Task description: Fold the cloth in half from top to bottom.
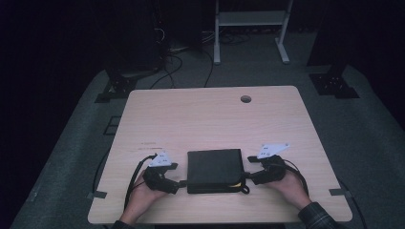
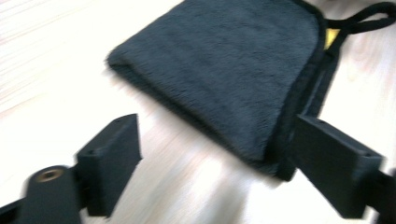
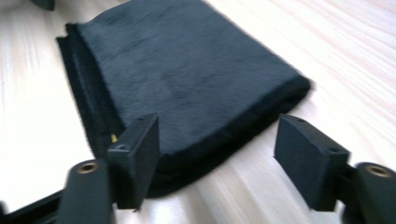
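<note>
A folded black towel (image 1: 215, 169) lies flat on the wooden table (image 1: 210, 119), close to the near edge. A black hanging loop (image 1: 245, 190) and a bit of yellow tag (image 2: 331, 36) stick out at its near right corner. My left gripper (image 1: 180, 182) rests at the towel's near left corner with its jaws wide apart. In the left gripper view, the towel (image 2: 224, 70) corner lies by one jaw of the left gripper (image 2: 217, 140), unpressed. My right gripper (image 1: 249, 177) stands open at the near right corner. In the right gripper view, the towel (image 3: 187, 79) edge lies between the spread jaws of the right gripper (image 3: 219, 135).
A round cable hole (image 1: 245, 99) sits near the table's far edge. Grey tape strips (image 1: 98, 194) mark the table's near corners. Beyond the table stand a white frame (image 1: 250, 28) and black stand feet (image 1: 112, 88) with cables on the floor.
</note>
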Demonstrator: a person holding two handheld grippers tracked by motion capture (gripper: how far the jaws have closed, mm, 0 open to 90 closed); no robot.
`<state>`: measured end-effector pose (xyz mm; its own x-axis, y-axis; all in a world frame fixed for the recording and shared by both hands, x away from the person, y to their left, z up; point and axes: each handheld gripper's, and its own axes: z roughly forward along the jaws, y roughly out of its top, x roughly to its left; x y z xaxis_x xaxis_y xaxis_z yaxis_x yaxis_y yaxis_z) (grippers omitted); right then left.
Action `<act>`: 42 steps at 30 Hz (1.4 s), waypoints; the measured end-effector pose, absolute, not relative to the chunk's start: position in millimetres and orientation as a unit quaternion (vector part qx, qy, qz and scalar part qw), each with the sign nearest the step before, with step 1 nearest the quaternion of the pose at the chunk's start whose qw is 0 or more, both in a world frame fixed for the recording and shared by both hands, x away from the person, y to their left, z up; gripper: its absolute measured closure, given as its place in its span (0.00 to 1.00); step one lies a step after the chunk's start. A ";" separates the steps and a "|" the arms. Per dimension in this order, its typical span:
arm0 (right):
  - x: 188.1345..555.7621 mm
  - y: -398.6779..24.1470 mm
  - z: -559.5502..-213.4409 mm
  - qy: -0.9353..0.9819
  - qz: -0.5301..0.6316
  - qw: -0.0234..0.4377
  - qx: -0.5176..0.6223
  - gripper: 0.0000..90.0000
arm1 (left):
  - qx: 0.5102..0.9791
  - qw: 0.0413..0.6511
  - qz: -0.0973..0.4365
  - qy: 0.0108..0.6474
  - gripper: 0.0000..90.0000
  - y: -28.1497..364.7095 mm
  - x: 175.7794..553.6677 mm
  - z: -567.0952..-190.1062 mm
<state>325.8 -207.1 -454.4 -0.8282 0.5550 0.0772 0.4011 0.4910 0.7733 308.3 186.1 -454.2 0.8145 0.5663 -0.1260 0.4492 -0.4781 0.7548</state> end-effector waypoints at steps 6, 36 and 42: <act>328.2 -228.8 -451.9 0.838 0.425 0.103 0.327 0.14 | 0.847 0.415 0.095 0.320 0.02 201.1 307.7 -449.3; 310.5 -304.6 -485.1 0.809 0.353 0.186 0.432 0.02 | 0.856 0.333 0.152 0.365 0.00 266.2 287.7 -479.9; 311.2 -305.7 -487.7 0.809 0.343 0.184 0.441 0.02 | 0.852 0.354 0.156 0.354 0.00 269.0 287.7 -483.4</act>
<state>311.2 -305.7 -487.7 -0.5433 0.8395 0.0043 0.5870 0.3762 0.7169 287.7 269.0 -483.4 0.7012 0.7128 0.0156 0.4921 -0.4998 0.7127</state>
